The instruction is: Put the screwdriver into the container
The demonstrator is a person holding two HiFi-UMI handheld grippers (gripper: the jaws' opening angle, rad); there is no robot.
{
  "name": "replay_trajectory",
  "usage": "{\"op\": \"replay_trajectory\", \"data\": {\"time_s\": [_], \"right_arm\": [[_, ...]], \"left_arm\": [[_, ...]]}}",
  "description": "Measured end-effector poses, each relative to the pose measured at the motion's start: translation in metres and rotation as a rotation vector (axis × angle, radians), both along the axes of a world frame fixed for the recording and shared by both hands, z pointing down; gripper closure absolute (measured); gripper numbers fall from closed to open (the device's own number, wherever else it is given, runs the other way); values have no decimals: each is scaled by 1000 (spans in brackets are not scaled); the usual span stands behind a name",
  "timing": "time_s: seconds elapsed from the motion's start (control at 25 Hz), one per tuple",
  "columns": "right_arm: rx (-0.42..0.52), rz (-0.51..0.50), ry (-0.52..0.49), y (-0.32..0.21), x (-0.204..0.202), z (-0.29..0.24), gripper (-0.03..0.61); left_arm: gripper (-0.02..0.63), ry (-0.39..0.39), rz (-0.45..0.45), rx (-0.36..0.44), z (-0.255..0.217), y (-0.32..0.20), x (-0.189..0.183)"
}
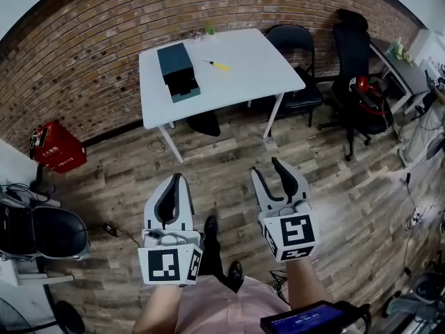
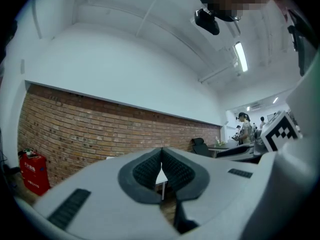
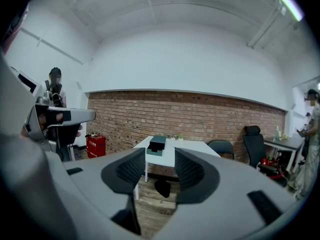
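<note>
Head view: a yellow screwdriver [image 1: 217,65] lies on the white table [image 1: 257,72] at twelve o'clock, with the teal container [image 1: 178,70] at its nine o'clock. The left gripper [image 1: 176,180] has its jaws together and empty; the right gripper [image 1: 268,167] has them wide and empty.

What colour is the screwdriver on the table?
The screwdriver has a yellow handle; the head view shows it best.

A white table [image 1: 257,72] stood by the brick wall [image 1: 90,33], with a teal container [image 1: 177,70] on its left part and a yellow-handled screwdriver [image 1: 217,65] lying near the container's right side, apart from it. Well short of the table, over the wooden floor [image 1: 229,152], the left gripper [image 1: 176,178] had its jaws together and the right gripper [image 1: 266,166] had its jaws spread, with nothing between either pair. A red box [image 1: 57,147] sat on the floor far to the left.
</note>
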State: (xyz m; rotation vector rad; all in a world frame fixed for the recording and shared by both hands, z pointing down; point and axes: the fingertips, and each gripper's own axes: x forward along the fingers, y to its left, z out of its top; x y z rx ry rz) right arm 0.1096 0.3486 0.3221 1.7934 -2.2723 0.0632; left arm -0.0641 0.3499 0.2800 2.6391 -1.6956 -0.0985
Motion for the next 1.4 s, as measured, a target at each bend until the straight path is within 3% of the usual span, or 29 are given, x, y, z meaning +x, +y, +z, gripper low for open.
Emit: {"op": "replay_trajectory", "data": {"time_s": [0.28,0.56,1.0,1.4], "right_arm": [[-36,13,-11,-109,-12,22,390],[8,35,-7,-201,-22,-1,390],[58,46,30,-264,-14,-29,391],[-8,15,18,-343,29,11,391]], "left_arm": [[601,-12,12,-19,12,-112,-12],[601,-15,41,16,-6,-208,-23],[601,-8,70,45,-23,-276,-11],[601,-41,76,-2,11,-351,38]]}}
